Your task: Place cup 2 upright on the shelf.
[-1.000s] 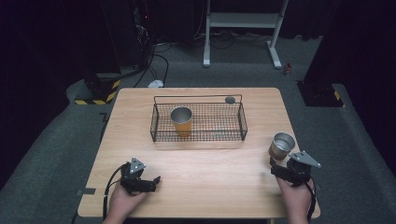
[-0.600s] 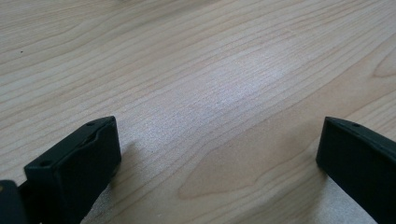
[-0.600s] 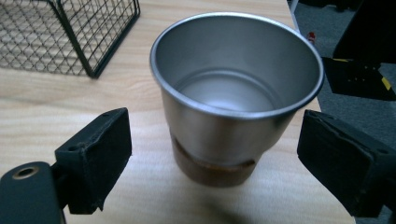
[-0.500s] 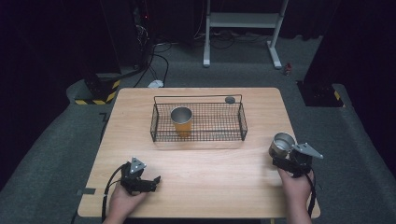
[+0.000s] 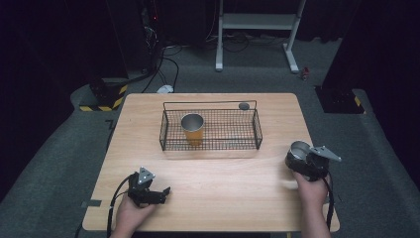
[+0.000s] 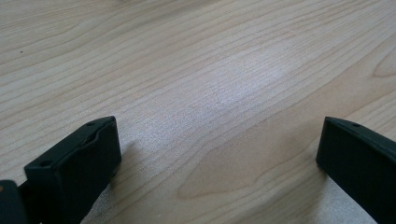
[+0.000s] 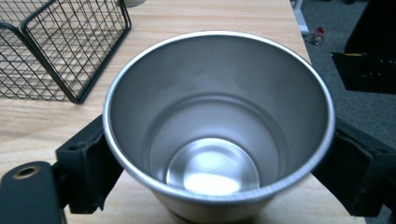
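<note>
A steel cup [image 5: 298,149] stands upright on the wooden table [image 5: 223,188] near its right edge. My right gripper [image 5: 298,157] is open, one jaw on each side of the cup, close against its wall. The right gripper view looks down into the empty cup [image 7: 215,121] between the gripper [image 7: 217,154] jaws. A black wire basket [image 5: 258,130] sits at the table's middle back, with an orange cup [image 5: 192,130] upright in its left half. My left gripper [image 5: 166,191] rests open on the front left of the table, and nothing lies between its jaws [image 6: 219,140].
A small dark round object [image 5: 243,106] lies on the table just behind the basket's right end. The basket's corner [image 7: 70,42] is a short way ahead and left of the steel cup. The table edge [image 5: 324,198] runs just right of my right hand.
My right gripper has moved forward, and its jaws now stand around the steel cup. The cup stays in place. The left gripper has not moved.
</note>
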A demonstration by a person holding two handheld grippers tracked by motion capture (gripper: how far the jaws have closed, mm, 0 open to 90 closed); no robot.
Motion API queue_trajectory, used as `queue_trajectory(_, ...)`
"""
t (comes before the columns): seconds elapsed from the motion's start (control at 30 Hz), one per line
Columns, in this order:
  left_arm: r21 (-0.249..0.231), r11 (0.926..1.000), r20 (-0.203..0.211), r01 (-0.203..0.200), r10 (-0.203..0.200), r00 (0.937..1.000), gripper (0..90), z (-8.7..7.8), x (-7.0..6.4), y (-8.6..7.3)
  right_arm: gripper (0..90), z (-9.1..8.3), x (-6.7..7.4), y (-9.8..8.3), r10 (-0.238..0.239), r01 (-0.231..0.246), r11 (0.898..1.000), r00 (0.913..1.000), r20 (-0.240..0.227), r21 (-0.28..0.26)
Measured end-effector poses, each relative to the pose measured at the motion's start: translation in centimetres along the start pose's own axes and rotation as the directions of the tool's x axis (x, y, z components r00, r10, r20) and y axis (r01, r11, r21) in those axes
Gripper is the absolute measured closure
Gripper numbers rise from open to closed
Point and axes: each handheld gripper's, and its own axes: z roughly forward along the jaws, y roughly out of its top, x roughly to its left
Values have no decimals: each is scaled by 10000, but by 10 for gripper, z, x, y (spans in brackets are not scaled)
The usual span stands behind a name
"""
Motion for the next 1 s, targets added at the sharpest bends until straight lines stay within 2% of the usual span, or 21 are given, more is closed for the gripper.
queue_trajectory(0.3,-12,10000,-12,9,-9,10000,3,0,0,0,118,11,4,3,-85,84,9999,9999,69,85)
queue_trajectory(0.57,-17,10000,-3,38,-38,10000,3,0,0,0,131,11,2,3,-14,15,10000,9999,162,-64)
queue_trajectory(0.77,-19,10000,-4,41,-41,10000,3,0,0,0,150,8,3,1,-172,176,9997,9995,269,-142)
queue_trajectory(1.0,-17,10000,-1,38,-38,10000,3,0,0,0,166,4,2,-3,-229,235,9992,9996,189,-338)
